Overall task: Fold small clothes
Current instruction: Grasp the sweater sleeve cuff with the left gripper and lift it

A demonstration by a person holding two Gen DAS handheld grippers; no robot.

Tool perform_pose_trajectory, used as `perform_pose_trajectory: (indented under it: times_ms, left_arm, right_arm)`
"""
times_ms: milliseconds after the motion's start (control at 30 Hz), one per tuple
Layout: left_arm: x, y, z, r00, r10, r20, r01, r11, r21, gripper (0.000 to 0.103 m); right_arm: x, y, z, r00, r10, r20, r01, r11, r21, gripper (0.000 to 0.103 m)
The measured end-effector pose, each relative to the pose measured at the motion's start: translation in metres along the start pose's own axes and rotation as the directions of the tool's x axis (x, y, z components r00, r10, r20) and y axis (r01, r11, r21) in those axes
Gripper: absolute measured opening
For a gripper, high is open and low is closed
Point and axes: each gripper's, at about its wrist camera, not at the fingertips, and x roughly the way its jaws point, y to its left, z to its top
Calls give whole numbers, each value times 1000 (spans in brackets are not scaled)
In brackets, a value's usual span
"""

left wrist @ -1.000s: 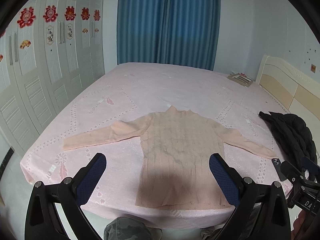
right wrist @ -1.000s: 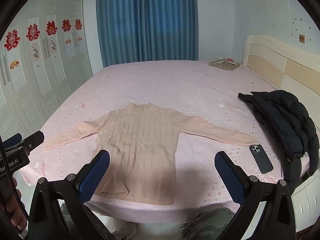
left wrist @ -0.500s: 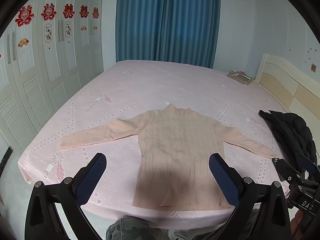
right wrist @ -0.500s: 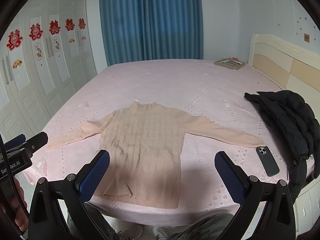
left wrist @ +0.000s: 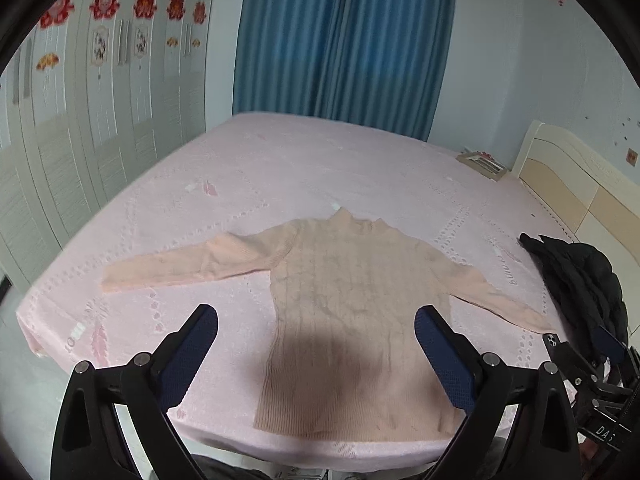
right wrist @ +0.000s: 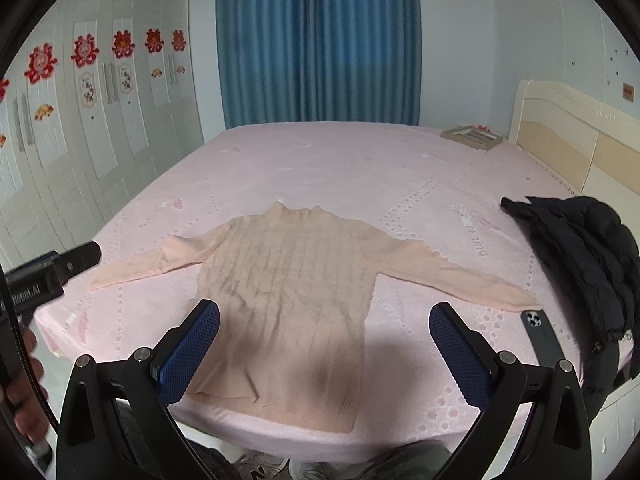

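A small peach knit sweater (left wrist: 352,300) lies flat on the pink bed (left wrist: 320,168), both sleeves spread out, hem at the near edge. It also shows in the right wrist view (right wrist: 288,288). My left gripper (left wrist: 316,328) is open and empty, held above the sweater's lower body. My right gripper (right wrist: 324,324) is open and empty, also above the hem area. Neither touches the cloth. The left gripper's body (right wrist: 52,268) shows at the left of the right wrist view.
A black jacket (right wrist: 580,256) lies at the bed's right edge, with a dark phone (right wrist: 540,332) beside it near the right sleeve's cuff. A flat box (right wrist: 472,136) sits at the far right corner. Wardrobe doors stand left, headboard (right wrist: 576,140) right, blue curtains behind.
Both grippers have risen and drawn slightly nearer the bed; the sweater sits a little lower in view. Jaws stay open. The sweater has not moved.
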Motion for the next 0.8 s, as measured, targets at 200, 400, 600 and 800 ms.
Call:
perform_pose_trajectory:
  times_ms: [200,400,600,800]
  left_arm:
    - [74,44,-13,998,31,-55,-36,996,-82,97]
    - [153,119,-34,988,-5,-151,-35,965,-261,96]
    - [206,199,-43,984,60,-166,-118,923,-367,95]
    - [243,271,-46,986,63,-155,-136,837,-530,86]
  right_arm:
    - [63,-11,-14,998,-42,-55,42,999,-11,103]
    - [133,-28,-41,988,-40,-152,48,998,47,97]
    - [188,-23,-58,983,-48,-178,53,998,22,88]
    - [229,-20,-70,976,-67,-205,82,995,64,87]
